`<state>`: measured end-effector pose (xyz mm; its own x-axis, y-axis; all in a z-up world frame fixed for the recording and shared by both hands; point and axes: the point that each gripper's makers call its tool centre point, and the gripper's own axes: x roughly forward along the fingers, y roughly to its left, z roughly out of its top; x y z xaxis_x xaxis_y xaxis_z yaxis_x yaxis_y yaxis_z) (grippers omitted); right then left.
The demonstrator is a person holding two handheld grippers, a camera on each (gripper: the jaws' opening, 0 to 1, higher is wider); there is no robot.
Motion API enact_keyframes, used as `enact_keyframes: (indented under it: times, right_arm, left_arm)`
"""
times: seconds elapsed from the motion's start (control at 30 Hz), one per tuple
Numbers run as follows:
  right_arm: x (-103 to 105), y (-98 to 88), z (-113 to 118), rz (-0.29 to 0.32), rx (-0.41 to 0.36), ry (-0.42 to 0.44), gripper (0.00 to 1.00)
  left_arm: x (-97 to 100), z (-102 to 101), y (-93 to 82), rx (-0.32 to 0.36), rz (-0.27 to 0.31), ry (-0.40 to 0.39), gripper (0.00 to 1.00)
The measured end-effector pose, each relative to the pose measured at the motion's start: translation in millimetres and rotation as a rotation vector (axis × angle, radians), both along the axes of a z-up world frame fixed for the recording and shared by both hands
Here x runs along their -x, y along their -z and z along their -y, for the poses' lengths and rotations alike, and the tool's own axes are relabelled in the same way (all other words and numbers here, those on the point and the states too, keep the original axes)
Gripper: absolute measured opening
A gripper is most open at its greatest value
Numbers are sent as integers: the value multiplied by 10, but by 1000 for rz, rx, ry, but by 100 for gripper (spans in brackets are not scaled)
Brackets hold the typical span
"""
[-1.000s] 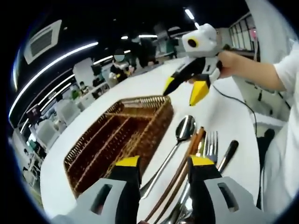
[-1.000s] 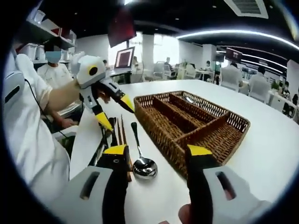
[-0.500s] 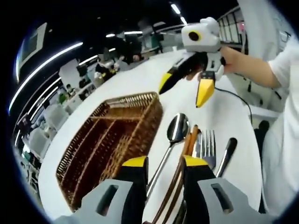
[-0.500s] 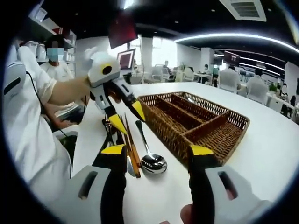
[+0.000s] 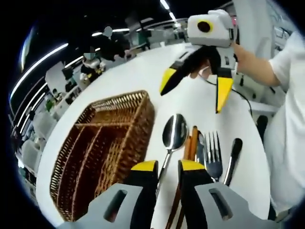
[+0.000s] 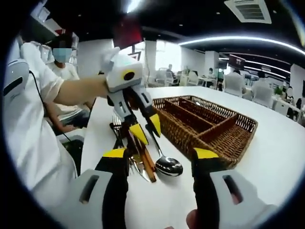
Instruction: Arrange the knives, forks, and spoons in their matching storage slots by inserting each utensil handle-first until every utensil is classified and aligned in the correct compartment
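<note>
In the left gripper view, the woven wicker tray (image 5: 102, 148) lies on the left of the white, smooth tabletop (image 5: 143, 71). It is brown, rectangular, and has long slots divided by wicker walls; the slots look empty. Just to the right of it the utensils lie side by side: one shiny metal spoon (image 5: 173, 133) with an oval bowl, two brown wooden chopsticks (image 5: 191, 140), one metal fork (image 5: 213, 152) with four tines, and one dark handle (image 5: 232, 155), maybe of a knife; its other end is hidden. The left gripper (image 5: 167, 165) has grey jaws with yellow tips, almost closed around the thin handle of the spoon; contact cannot be told. Above the utensils the right gripper (image 5: 195, 83) hangs with its yellow-tipped jaws spread wide and holding nothing.

In the right gripper view, the left gripper (image 6: 145, 129) points down into the utensils, touching the spoon (image 6: 164, 160) near its handle. The tray (image 6: 209, 126) stands on the right, close beside the spoon. The right gripper (image 6: 159, 153) is wide open in front. A person in white clothes with a mask sits behind, at the left.
</note>
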<state>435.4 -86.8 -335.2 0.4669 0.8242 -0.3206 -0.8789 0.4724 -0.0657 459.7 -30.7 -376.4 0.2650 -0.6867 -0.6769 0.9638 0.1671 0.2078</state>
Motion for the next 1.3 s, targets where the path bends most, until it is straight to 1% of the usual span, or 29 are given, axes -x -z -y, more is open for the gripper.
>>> enact_keyframes:
  times: [0.1, 0.2, 0.4, 0.57, 0.77, 1.07, 1.3]
  right_arm:
    - [39, -14, -15, 3, -7, -2, 54]
    - [64, -34, -11, 9, -9, -3, 54]
    - [91, -24, -34, 5, -11, -11, 54]
    - [98, 0, -29, -9, -24, -8, 54]
    - [121, 12, -6, -16, -26, -8, 54]
    - [122, 48, 11, -28, -37, -2, 54]
    - [135, 63, 20, -32, -42, 0, 54]
  left_arm:
    - [-4, 36, 45, -16, -14, 23, 13]
    - [-12, 41, 96, -41, -20, 39, 12]
    - [-2, 78, 100, -56, -28, 66, 11]
    - [-29, 99, 138, -81, -44, 83, 6]
    - [-73, 93, 197, -122, -53, 97, 6]
    - [-59, 136, 236, -154, -75, 126, 6]
    - [-88, 93, 270, -187, -87, 132, 6]
